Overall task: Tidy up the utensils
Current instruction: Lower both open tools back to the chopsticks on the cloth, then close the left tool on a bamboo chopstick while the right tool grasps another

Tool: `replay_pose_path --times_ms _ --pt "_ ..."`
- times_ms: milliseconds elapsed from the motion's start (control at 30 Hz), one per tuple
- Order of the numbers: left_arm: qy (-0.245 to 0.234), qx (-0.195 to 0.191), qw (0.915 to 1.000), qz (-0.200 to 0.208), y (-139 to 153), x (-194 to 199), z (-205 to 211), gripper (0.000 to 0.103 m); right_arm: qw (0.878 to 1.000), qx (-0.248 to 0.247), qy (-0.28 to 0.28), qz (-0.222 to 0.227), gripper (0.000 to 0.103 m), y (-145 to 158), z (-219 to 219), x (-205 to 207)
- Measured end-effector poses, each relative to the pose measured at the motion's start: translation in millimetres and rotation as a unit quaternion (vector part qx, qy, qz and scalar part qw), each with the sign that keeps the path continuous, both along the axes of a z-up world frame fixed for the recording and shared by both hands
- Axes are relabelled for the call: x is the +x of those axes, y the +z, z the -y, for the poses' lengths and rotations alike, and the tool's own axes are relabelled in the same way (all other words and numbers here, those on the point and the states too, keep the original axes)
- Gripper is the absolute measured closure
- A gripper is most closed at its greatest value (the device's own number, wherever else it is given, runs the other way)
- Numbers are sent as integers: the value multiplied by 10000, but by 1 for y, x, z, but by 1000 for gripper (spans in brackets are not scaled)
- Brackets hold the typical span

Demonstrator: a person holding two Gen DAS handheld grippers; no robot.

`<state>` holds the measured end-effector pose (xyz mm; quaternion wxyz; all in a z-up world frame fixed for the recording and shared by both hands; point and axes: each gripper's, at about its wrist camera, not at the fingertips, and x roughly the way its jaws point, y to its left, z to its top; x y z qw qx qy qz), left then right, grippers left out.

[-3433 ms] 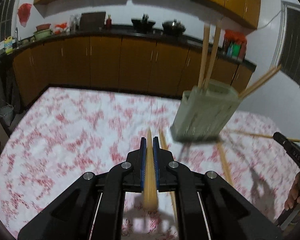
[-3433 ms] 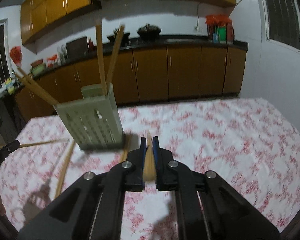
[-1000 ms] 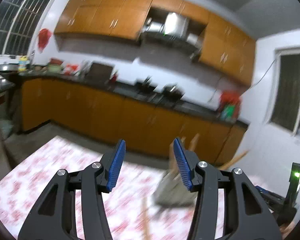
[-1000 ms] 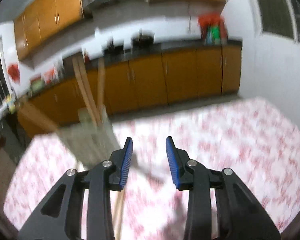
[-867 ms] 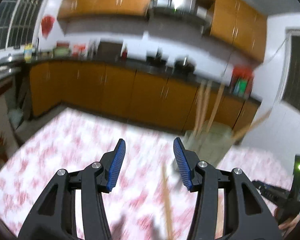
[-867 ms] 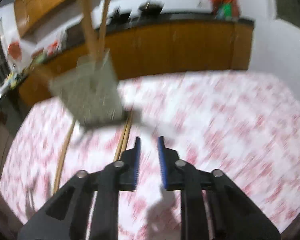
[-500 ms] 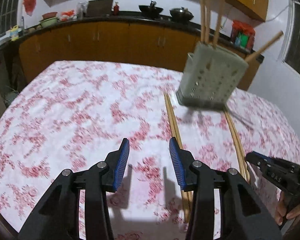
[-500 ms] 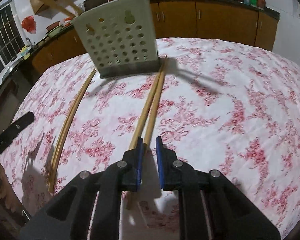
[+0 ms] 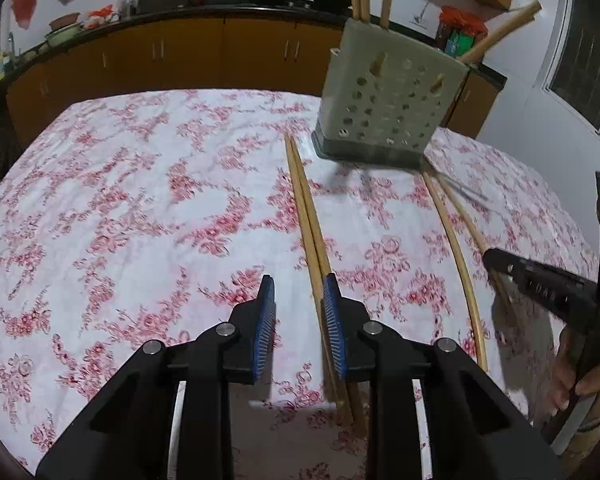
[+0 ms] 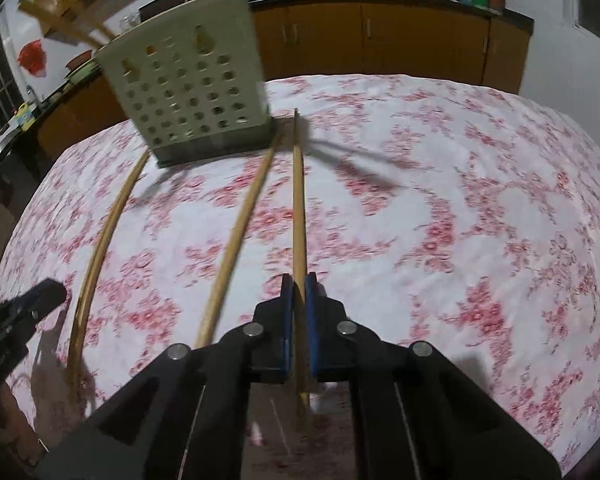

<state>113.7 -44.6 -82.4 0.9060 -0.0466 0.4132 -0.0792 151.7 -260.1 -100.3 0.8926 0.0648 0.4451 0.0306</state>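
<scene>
A pale green perforated utensil holder (image 9: 388, 108) stands on the floral tablecloth with several wooden chopsticks upright in it; it also shows in the right wrist view (image 10: 192, 92). A pair of chopsticks (image 9: 310, 228) lies in front of it, running toward my left gripper (image 9: 298, 308), which is open just above their near part. Another pair (image 9: 456, 248) lies to the right. My right gripper (image 10: 299, 304) is shut on one chopstick (image 10: 299, 208) that points at the holder. A second chopstick (image 10: 240, 232) lies just left of it.
The table (image 9: 120, 208) is covered by a white cloth with red flowers. Two more chopsticks (image 10: 100, 240) lie at the left in the right wrist view. Wooden kitchen cabinets (image 9: 188, 52) and a dark counter run behind the table.
Both grippers came down from a raised pose to the table. The left jaws narrowed over the near chopstick pair. The right jaws closed on one chopstick of its pair.
</scene>
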Motion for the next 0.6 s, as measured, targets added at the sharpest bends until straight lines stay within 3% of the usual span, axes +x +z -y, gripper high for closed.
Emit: replay_pose_path --times_ms 600 --pt "-200 324 9990 -233 -10 3 15 84 9999 -96 -67 36 95 -2 4 0"
